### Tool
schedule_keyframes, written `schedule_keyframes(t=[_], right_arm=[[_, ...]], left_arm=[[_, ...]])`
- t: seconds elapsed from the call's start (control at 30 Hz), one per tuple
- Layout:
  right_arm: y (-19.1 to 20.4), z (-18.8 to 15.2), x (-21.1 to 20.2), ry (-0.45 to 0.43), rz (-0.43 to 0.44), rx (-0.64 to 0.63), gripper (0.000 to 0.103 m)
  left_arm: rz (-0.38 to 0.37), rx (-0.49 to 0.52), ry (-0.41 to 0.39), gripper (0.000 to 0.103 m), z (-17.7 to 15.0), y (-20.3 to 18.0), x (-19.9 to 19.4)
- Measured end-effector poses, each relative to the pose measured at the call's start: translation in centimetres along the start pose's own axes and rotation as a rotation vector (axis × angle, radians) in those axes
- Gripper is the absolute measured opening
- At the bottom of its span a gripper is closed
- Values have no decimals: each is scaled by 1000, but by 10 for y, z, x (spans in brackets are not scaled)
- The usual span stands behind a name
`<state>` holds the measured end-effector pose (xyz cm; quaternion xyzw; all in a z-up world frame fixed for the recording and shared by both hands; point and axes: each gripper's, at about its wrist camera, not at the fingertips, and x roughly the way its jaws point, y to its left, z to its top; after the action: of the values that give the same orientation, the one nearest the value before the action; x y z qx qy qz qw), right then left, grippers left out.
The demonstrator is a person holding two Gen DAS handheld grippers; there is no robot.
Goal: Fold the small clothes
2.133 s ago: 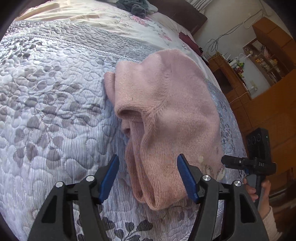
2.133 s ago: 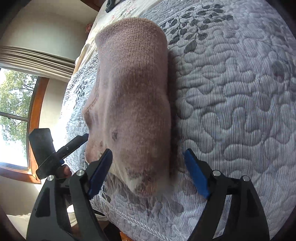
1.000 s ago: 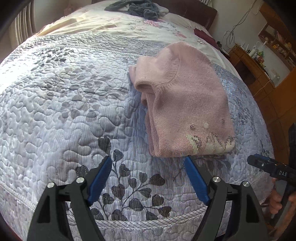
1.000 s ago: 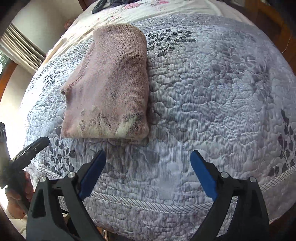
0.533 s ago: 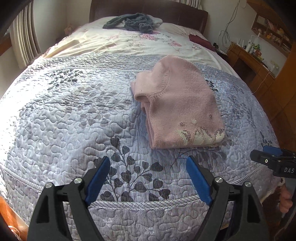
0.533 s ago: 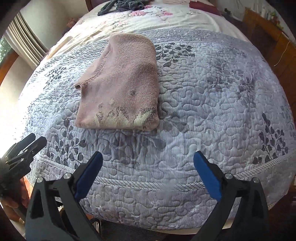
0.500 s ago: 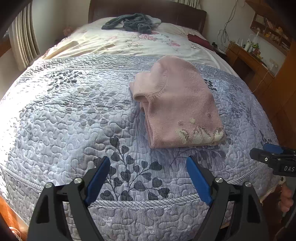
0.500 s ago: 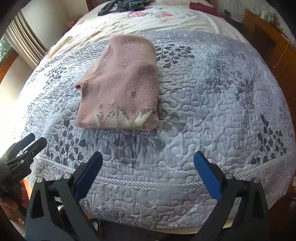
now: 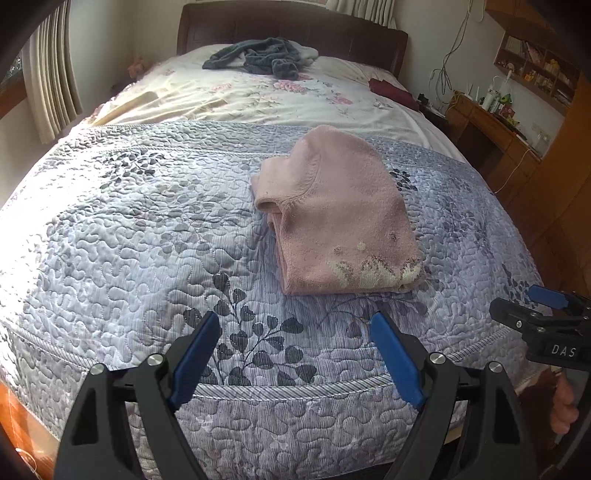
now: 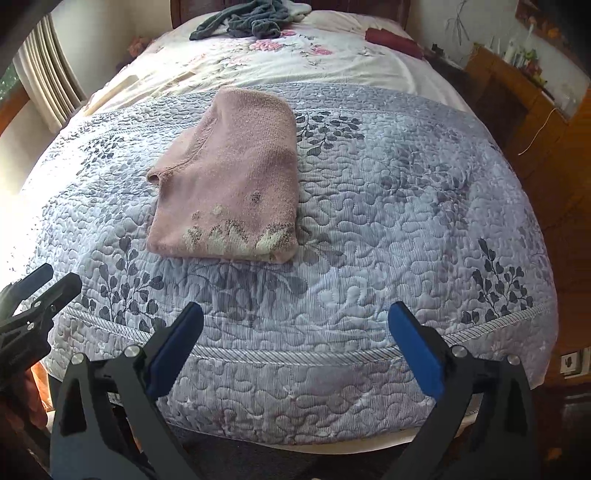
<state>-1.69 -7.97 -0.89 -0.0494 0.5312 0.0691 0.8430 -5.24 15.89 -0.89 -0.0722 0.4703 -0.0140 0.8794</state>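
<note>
Nearest the lens, the left hand-held gripper (image 9: 295, 354) hangs at the foot edge of the bed with its blue-padded fingers (image 9: 195, 354) spread wide apart and nothing between them. The right hand-held gripper (image 10: 295, 347) is likewise splayed and empty, poised off the same edge. Neither touches cloth.

Beneath and ahead of both lies the lavender-grey quilted bedspread with stitched pebble pattern and dark leaf sprays (image 9: 110, 229), puffy and matte, ending in a corded border at the foot.

Further in rests the folded pink knit sweater with a cream and grey pattern along its near hem (image 9: 340, 218), a soft, thick, roughly rectangular bundle lying flat on the bedspread. Its long axis runs away from the grippers, patterned hem nearest, rounded fold farthest; a ribbed cuff or neck opening juts at its left side. From the left gripper it lies straight ahead and slightly right; from the right gripper (image 10: 229, 177) it lies ahead and left. It lies well apart from both, the left seeming a little more squarely lined up with it. The fold looks finished, so any next reach would start from that near hem.

Beyond, the cream floral bedsheet (image 9: 258, 96), smooth and creased, carries a crumpled grey-blue garment (image 9: 266, 57) before the dark wooden headboard (image 9: 288, 22).
</note>
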Motion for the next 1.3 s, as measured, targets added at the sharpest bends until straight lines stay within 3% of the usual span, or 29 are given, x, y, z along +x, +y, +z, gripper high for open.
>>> schedule_keyframes(t=[0.5, 1.3], right_arm=[[-3, -2, -8, -20, -47, 16, 100], [-7, -3, -1, -8, -39, 49, 100]], left_arm=[[26, 31, -9, 85, -1, -16, -13], [40, 36, 22, 85, -1, -18, 0]])
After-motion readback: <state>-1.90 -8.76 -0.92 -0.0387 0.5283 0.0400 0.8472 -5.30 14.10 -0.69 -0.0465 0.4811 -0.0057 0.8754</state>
